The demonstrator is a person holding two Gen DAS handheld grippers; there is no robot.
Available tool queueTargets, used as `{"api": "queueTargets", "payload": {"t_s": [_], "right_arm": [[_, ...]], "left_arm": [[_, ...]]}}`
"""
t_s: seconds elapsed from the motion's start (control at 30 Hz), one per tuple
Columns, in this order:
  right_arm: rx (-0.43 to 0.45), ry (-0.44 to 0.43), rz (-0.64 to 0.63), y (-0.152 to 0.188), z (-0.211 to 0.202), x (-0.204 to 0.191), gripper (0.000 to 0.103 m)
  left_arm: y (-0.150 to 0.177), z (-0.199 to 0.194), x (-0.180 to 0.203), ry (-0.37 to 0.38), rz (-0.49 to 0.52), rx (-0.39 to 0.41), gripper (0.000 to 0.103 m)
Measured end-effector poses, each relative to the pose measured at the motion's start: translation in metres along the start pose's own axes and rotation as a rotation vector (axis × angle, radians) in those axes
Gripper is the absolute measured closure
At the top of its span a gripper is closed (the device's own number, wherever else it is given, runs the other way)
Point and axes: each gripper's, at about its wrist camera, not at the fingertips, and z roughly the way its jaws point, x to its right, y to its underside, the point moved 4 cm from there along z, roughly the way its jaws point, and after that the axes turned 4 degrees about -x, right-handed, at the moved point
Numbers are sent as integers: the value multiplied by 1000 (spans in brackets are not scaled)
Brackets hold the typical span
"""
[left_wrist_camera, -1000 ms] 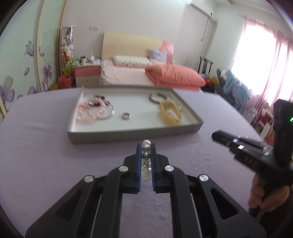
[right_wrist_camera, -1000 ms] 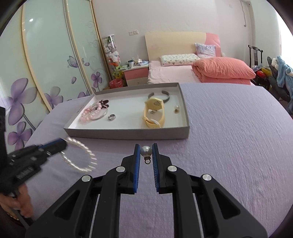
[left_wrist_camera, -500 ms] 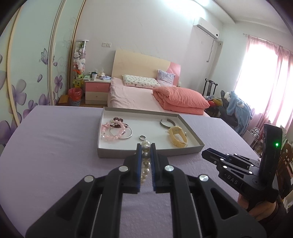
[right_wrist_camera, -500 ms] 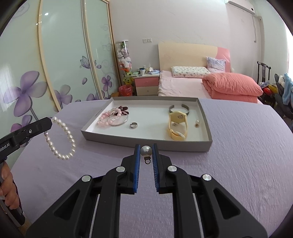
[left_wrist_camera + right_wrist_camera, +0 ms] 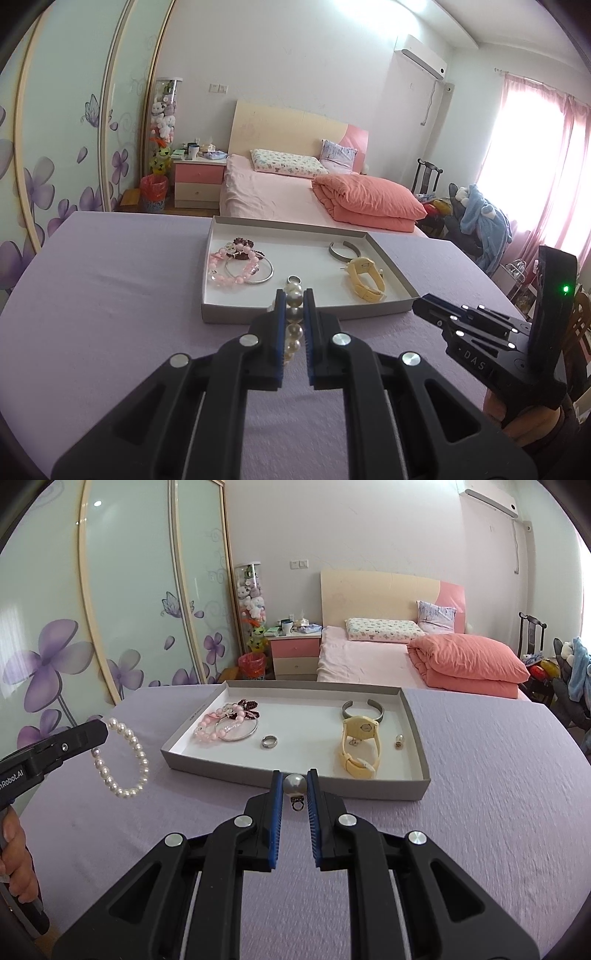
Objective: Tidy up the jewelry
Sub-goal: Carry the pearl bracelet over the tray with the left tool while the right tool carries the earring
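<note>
My left gripper (image 5: pixel 294 298) is shut on a white pearl bracelet (image 5: pixel 293 321), held above the purple table just before the grey tray (image 5: pixel 310 314). In the right wrist view the bracelet (image 5: pixel 123 758) hangs from the left gripper (image 5: pixel 99 731) at the left. My right gripper (image 5: pixel 294 779) is shut on a single pearl earring (image 5: pixel 294 785), close to the tray's near wall (image 5: pixel 295 779). The tray holds a pink bead bracelet (image 5: pixel 218 725), a silver bangle (image 5: pixel 240 731), a ring (image 5: pixel 269 741), a yellow watch (image 5: pixel 360 746), a grey cuff (image 5: pixel 362 709) and a small earring (image 5: pixel 399 741).
The table is covered with a purple cloth (image 5: pixel 498 794). My right gripper also shows in the left wrist view (image 5: pixel 421 308) at the right. Behind the table stand a pink bed (image 5: pixel 406 653), a nightstand (image 5: pixel 295 653) and flowered wardrobe doors (image 5: pixel 110 609).
Both grippers have risen and tilted up, so the tray sits lower and farther in view. The pearl bracelet swings from the left gripper; both grips are unchanged.
</note>
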Motion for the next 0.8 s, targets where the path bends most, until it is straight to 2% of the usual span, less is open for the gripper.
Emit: {"api": "queueTargets", "payload": {"t_s": [0.23,0.37,0.57,0.8], "right_arm": [[54,48,38,-44,23,24,89],[40,18,85,-61,59,34,89],[-35,-7,103,-59,107,36,89],[-51,-9,87,-51,119,32,89]], "left_arm": [[-28,28,-10,-8,-18,-8,94],[-49,56,-15,-6,-35,-20,94],[-71,99,-21,-22,-47,-44,94],[-70,137,-24,-7,-69,-83,94]]}}
